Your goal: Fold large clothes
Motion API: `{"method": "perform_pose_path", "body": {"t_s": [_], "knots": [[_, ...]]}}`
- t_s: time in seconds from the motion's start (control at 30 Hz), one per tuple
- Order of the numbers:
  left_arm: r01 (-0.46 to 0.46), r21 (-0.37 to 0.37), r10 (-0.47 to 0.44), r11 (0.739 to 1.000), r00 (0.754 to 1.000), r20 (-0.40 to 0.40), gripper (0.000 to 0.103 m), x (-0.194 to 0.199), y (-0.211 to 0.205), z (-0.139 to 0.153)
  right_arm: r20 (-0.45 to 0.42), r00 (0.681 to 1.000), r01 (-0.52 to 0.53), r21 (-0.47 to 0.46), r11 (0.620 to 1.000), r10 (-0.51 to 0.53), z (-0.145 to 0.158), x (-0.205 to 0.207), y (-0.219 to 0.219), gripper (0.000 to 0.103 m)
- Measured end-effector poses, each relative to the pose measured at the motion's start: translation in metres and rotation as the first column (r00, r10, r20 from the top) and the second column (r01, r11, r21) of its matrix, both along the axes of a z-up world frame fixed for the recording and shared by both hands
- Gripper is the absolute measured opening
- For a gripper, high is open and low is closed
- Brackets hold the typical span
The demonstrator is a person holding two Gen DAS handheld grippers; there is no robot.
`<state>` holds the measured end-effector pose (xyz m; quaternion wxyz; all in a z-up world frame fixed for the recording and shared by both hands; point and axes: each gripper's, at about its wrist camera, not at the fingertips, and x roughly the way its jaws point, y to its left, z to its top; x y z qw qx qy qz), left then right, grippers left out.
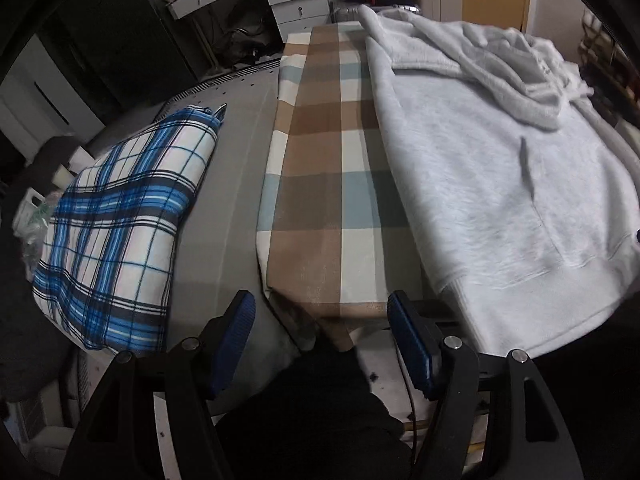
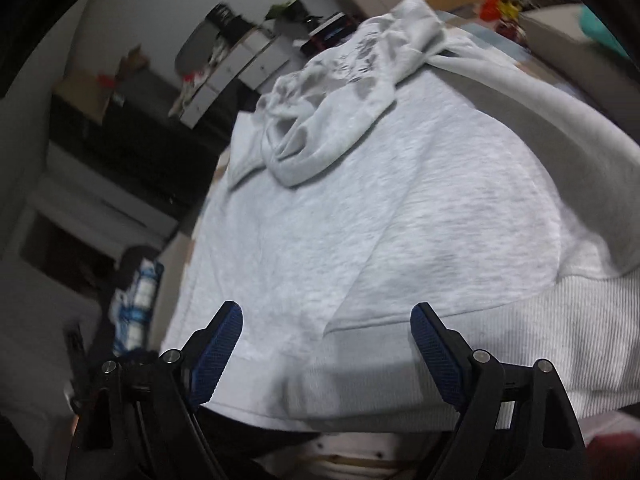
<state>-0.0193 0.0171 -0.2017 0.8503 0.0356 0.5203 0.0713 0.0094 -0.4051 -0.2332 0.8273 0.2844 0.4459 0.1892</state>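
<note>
While both claws hang released, nothing is gripped yet: the left claw (image 1: 322, 336) stands open over the near end of a brown-and-teal checked cloth (image 1: 332, 184), with only air and the cloth edge below it between its blue pads (image 1: 410, 344); the right claw (image 2: 326, 340) is open, and it hovers over the ribbed hem (image 2: 500, 344) of the grey hoodie (image 2: 380, 208), not pressing on it. Hoodie lies spread flat on the bench (image 1: 228, 184), hem nearest the person, hood (image 2: 336, 92) bunched at the far end, one sleeve trailing down its right edge in the right wrist view. Already folded: a blue plaid garment (image 1: 120, 236) at the bench's left side, well apart from the hoodie, with the checked cloth between them. Risks, as judged from here — the hem is thick and doubled, so a shallow bite may catch the top layer alone and drag the front off the back; lifting one corner only would skew the fold; the bunched hood could end up trapped inside as a lump; a wide sweep might disturb the checked cloth just beside the hoodie. Containers: a white drawer unit (image 1: 288, 0) at the back, drawers closed — contents hidden, clutter piled on top.
</note>
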Motion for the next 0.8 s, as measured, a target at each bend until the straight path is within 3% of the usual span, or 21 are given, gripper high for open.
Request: {"method": "perform_pose_path", "body": {"t_s": [0.07,0.13,0.17,0.27,0.37,0.5,0.67,0.8], "knots": [[0.019,-0.166,-0.015,0.986,1.000,0.021,0.065,-0.007,0.007,0.005,0.013,1.000,0.006,-0.004,1.000,-0.006,0.003,-0.001,0.002,0.087],[0.055,-0.289,-0.053,0.956,0.998,0.016,0.065,-0.009,0.001,0.004,0.043,0.999,-0.007,-0.024,1.000,0.008,0.008,-0.003,0.009,0.087],[0.063,-0.309,-0.067,0.949,0.998,-0.002,0.065,-0.006,-0.006,-0.001,0.058,0.998,-0.013,-0.042,0.999,0.015,0.011,-0.004,0.012,0.087],[0.080,-0.252,-0.104,0.965,0.991,-0.082,0.065,0.014,-0.032,-0.025,0.103,0.994,-0.033,-0.120,0.992,0.045,0.018,-0.013,0.023,0.087],[0.075,-0.086,-0.088,0.993,0.983,-0.161,0.065,0.019,-0.041,-0.052,0.145,0.987,-0.039,-0.168,0.985,0.064,0.023,-0.023,0.029,0.087],[0.058,-0.022,-0.061,0.998,0.984,-0.165,0.067,0.008,-0.036,-0.058,0.172,0.983,-0.036,-0.191,0.981,0.070,0.026,-0.028,0.032,0.089],[0.021,0.118,0.000,0.993,0.984,-0.178,0.067,0.002,-0.034,-0.062,0.159,0.986,-0.025,-0.178,0.984,0.054,0.023,-0.025,0.029,0.089],[0.021,0.001,-0.021,1.000,0.991,-0.132,0.067,-0.011,-0.028,-0.045,0.182,0.982,-0.015,-0.157,0.987,0.044,0.026,-0.031,0.024,0.089]]}}
